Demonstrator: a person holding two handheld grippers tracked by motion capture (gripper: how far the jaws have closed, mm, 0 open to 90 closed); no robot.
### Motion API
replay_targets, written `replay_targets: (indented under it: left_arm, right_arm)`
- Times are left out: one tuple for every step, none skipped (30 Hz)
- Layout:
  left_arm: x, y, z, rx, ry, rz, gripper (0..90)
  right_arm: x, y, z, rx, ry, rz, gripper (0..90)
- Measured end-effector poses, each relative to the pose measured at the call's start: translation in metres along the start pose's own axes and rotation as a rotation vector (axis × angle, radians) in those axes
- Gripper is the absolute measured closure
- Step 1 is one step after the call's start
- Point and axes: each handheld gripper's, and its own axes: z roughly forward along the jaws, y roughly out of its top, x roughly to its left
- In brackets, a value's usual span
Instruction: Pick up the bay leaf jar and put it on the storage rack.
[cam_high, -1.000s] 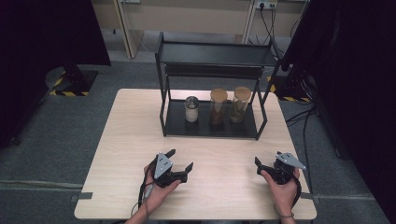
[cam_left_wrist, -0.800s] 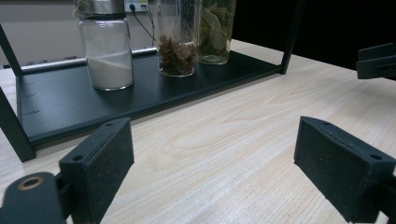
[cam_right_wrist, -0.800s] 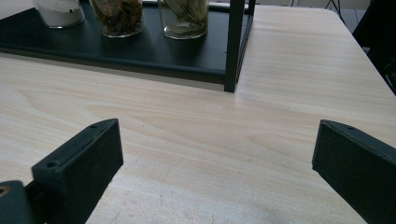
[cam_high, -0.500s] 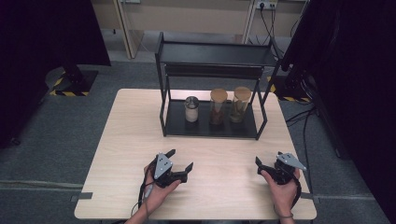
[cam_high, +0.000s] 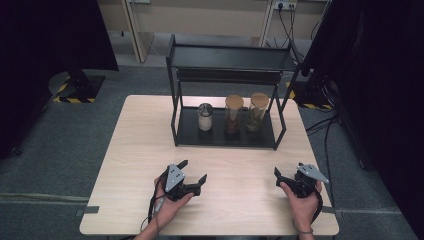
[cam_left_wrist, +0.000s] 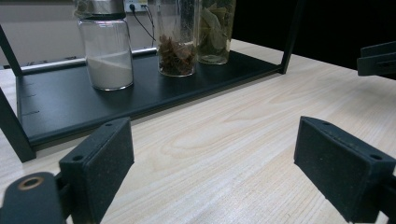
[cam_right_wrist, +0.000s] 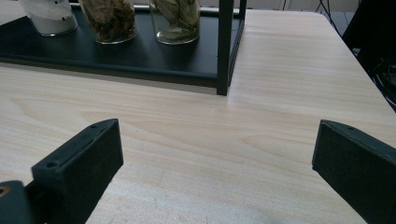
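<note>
Nothing has shifted over the last second: hands, grippers and jars sit where they were, so the work has not yet begun. Left gripper (cam_high: 192, 170) rests low on the near table (cam_high: 135, 145), jaws spread wide, nothing between them; its own view looks across bare wood toward the rack (cam_left_wrist: 140, 93). On the rack's bottom shelf, left to right: white-powder jar (cam_high: 205, 116), brown-spice jar (cam_high: 233, 113), leaf jar (cam_high: 258, 111), all upright, close together, well apart from both grippers. Right gripper (cam_high: 286, 176) sits near the table's front right, jaws equally wide and empty, aimed at the rack's right post (cam_right_wrist: 225, 46). Judgement: a start pose; reaching for a jar comes next.
</note>
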Motion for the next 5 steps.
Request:
replay_targets:
  left_arm:
    - [0.0000,0.0000,0.0000,0.000,0.000,0.000,11.8]
    - [0.0000,0.0000,0.0000,0.000,0.000,0.000,11.8]
    - [0.0000,0.0000,0.0000,0.000,0.000,0.000,11.8]
    - [0.0001,0.0000,0.0000,0.001,0.000,0.000,11.8]
    - [0.0002,0.0001,0.0000,0.001,-0.001,-0.001,11.8]
  right_arm:
    - [-0.0001,0.0000,0.0000,0.000,0.001,0.001,2.1]
    - [-0.0002,0.0000,-0.0001,0.000,0.001,0.002,2.1]
    - [-0.0003,0.0000,-0.0001,-0.001,0.001,0.003,2.1]
    - [-0.0004,0.0000,-0.0001,-0.001,0.001,0.003,2.1]
    - [-0.0004,0.0000,-0.0001,-0.001,0.001,0.004,2.1]
